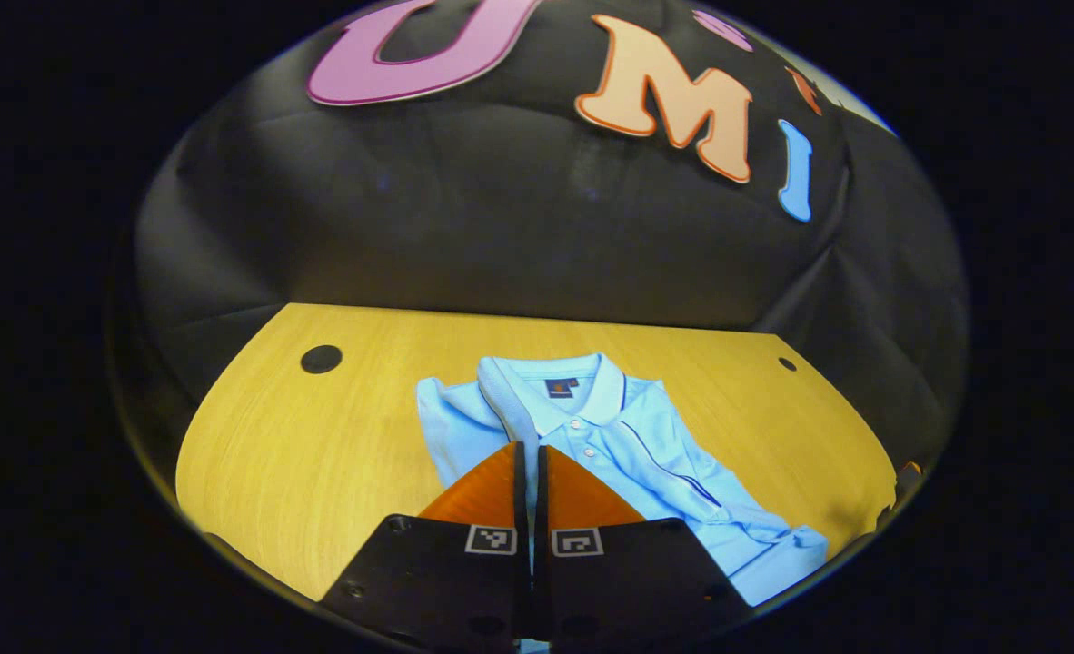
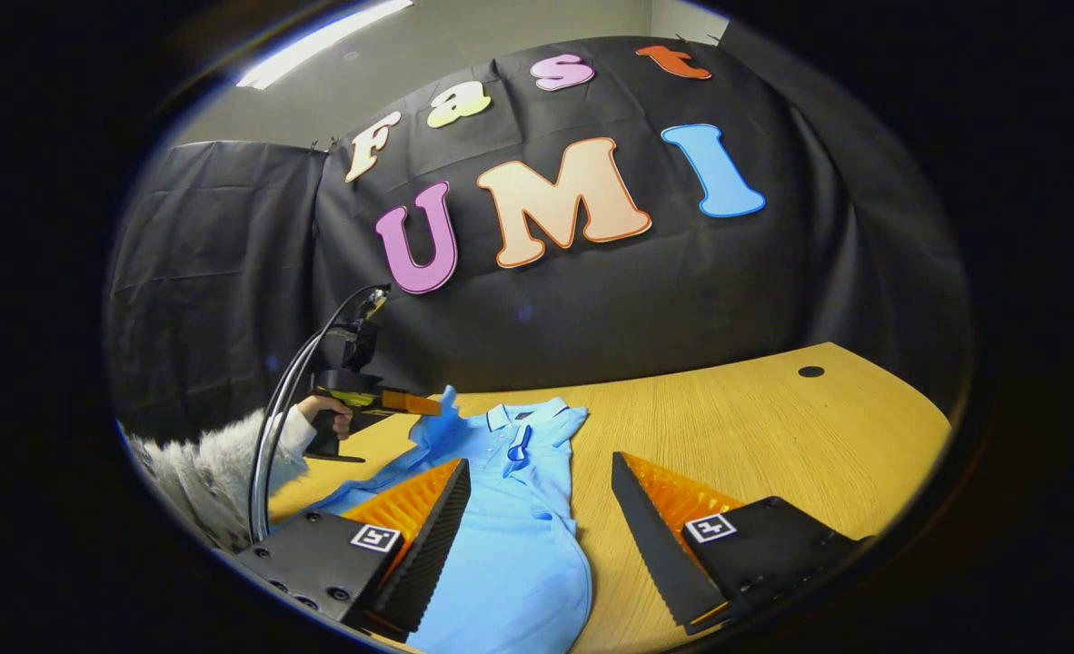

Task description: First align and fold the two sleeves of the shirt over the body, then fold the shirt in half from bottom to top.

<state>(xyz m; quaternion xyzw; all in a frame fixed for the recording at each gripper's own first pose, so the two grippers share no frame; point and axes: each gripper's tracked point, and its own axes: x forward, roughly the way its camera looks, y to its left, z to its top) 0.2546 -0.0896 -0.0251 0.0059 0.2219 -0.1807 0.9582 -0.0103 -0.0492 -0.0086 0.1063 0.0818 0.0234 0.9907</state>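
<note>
A light blue polo shirt point(image 1: 610, 436) lies on the wooden table point(image 1: 319, 454), collar toward the wall. In the left gripper view my left gripper point(image 1: 530, 447) has its fingers together, with a thin strip of blue fabric pinched between them. The right gripper view shows that left gripper point(image 2: 430, 404) in a person's hand point(image 2: 323, 420), lifting the shirt's sleeve point(image 2: 447, 411) off the table at the shirt's left shoulder. My right gripper point(image 2: 541, 460) stands open above the shirt point(image 2: 519, 554), one finger over the body and the other over bare table point(image 2: 773, 436).
The booth's black cloth wall rises just behind the table. Round holes sit in the tabletop near the back corners point(image 1: 321, 359) point(image 2: 810, 371). A furry sleeve point(image 2: 201, 472) and a cable point(image 2: 269, 454) show at the left of the right gripper view.
</note>
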